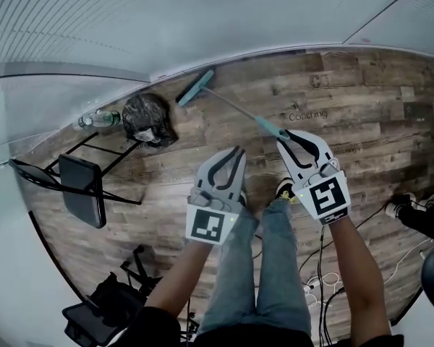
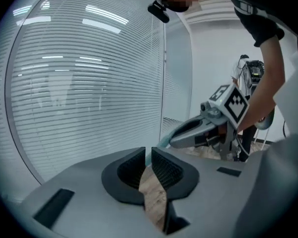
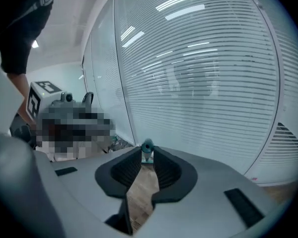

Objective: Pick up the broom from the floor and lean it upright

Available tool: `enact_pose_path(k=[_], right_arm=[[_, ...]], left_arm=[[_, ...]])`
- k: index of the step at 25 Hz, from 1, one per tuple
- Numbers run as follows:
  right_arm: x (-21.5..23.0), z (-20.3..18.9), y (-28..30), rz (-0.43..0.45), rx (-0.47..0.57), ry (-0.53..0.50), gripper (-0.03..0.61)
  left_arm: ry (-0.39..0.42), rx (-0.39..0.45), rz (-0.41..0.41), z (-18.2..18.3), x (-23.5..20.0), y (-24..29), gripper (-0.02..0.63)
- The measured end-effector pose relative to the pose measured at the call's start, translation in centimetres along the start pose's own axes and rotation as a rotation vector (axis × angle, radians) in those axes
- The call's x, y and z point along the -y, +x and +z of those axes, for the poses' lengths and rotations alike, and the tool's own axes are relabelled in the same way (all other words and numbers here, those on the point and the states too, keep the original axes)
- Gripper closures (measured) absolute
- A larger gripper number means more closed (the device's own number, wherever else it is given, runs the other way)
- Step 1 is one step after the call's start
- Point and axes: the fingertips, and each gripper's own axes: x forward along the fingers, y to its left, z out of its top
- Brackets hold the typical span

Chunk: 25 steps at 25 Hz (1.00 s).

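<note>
Teal broom (image 1: pixel 196 87): skinny handle, tip pinched in right tongs (image 3: pixel 147 153).
Left tongs (image 2: pixel 148 152): clenched, empty.
Black bag (image 1: pixel 146 118): crinkly, beside broom head, contents hidden.
Floor (image 1: pixel 347 92): wood planks.

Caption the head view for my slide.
Right gripper grips the teal broom by its handle end; left gripper shut, empty.

a black bag (image 1: pixel 147 118) sits beside a bottle (image 1: pixel 100 119), near a folded chair (image 1: pixel 82 188).
</note>
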Motion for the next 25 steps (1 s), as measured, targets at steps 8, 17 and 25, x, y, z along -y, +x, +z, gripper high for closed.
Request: enact_pose_path(k=[8, 17, 25], right_arm=[[0.6, 7.8, 4.6, 0.023, 0.051, -0.031, 0.494], [0.0, 14.1, 8.7, 0.027, 0.046, -0.068, 0.494], [0.3, 19.9, 13.0, 0.046, 0.104, -0.094, 0.491]], left_arm=[[0.044, -0.015, 0.045, -2.5, -6.8, 6.0, 0.344], [0.102, -0.014, 0.007, -1.4, -13.6, 11.9, 0.331], [0.081, 0.009, 0.046, 1.8, -20.1, 12.0, 0.5]])
